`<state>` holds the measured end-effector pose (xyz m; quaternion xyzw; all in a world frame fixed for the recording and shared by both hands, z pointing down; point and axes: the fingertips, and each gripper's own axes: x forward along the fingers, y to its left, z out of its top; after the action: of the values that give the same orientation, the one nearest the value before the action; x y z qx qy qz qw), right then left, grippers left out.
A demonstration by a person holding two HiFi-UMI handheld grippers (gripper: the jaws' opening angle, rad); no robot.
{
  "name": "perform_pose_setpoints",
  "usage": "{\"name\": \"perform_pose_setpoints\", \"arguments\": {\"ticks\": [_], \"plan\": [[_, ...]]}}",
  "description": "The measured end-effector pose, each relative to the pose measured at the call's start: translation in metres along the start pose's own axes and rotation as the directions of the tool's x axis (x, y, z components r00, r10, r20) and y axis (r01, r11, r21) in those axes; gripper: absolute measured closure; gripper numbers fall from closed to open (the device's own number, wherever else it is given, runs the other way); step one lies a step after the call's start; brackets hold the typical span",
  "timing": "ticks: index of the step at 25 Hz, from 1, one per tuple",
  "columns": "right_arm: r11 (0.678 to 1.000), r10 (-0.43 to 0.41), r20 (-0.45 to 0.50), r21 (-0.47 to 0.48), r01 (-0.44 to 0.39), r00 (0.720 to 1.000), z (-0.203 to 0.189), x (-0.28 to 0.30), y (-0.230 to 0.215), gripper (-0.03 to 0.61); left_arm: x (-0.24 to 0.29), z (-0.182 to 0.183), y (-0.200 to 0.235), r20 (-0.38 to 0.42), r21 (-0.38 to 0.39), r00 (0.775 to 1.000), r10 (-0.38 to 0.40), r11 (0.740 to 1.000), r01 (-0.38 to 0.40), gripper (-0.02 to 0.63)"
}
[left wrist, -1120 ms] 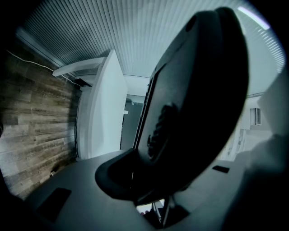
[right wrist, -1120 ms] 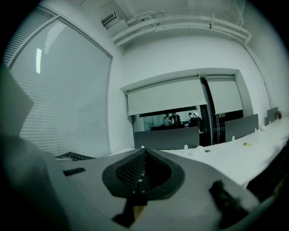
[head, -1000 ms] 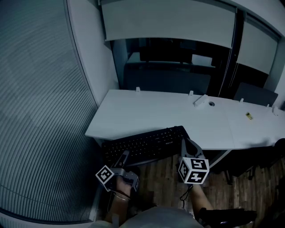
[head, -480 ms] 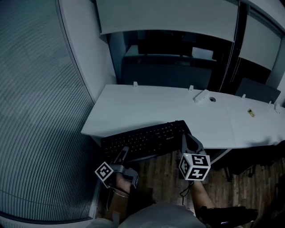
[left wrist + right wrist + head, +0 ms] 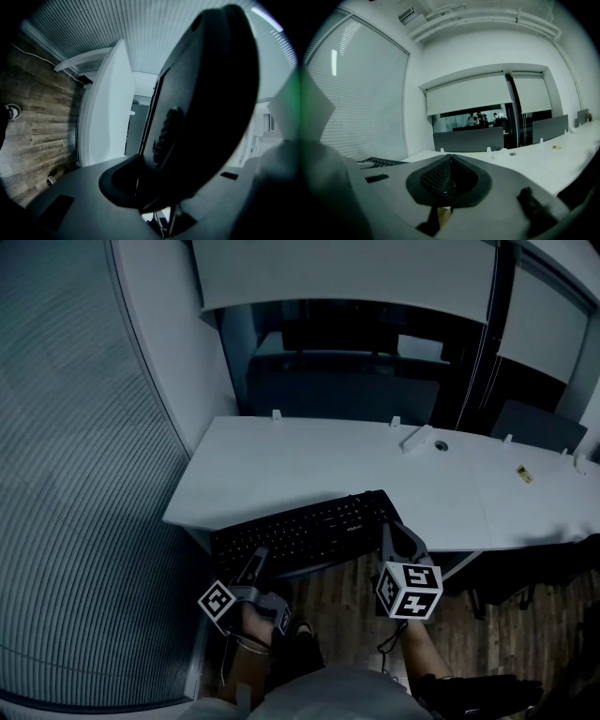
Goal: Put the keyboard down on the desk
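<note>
Slatted blinds (image 5: 66, 474) fill the wall on the left of a dim room, and a long white bench (image 5: 281, 465) runs from them toward the right above a wooden floor (image 5: 347, 601), with a dark glass partition (image 5: 347, 381) behind its far edge. A black keyboard (image 5: 305, 535) lies slantwise across the bench's near edge, close to the near left corner: its right end and far side are over the white top, while its left end and near side stick out past the edge above the floor; whether it already rests on the top cannot be told. The left claw (image 5: 257, 564) reaches to the near left part of the keyboard, and its own view shows the dark slab filling the gap between the jaws, pinched there, though those jaws have just been easing a little wider. The right claw (image 5: 392, 538) is at the keyboard's right end; its pads are pressed together with nothing seen between them, and whether it touches the keyboard cannot be told. Near the far edge a small white block (image 5: 419, 439) lies just beside a round hole cover (image 5: 441, 446), and a small yellow thing (image 5: 523, 474) lies well apart from them to the right
</note>
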<state>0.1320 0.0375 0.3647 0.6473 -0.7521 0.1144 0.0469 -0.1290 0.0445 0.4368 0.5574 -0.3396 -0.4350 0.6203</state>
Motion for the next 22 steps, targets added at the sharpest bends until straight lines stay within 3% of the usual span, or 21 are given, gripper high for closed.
{"name": "perform_pose_setpoints", "arguments": {"ticks": [13, 22], "plan": [[1.0, -0.016, 0.041, 0.025, 0.015, 0.999, -0.004, 0.027, -0.013, 0.546, 0.026, 0.009, 0.013, -0.025, 0.01, 1.0, 0.001, 1.0, -0.001, 0.469], [0.999, -0.018, 0.029, 0.028, 0.017, 0.999, 0.018, 0.112, -0.024, 0.546, 0.11, 0.044, 0.009, -0.048, 0.037, 0.999, 0.005, 0.999, -0.003, 0.463]]}}
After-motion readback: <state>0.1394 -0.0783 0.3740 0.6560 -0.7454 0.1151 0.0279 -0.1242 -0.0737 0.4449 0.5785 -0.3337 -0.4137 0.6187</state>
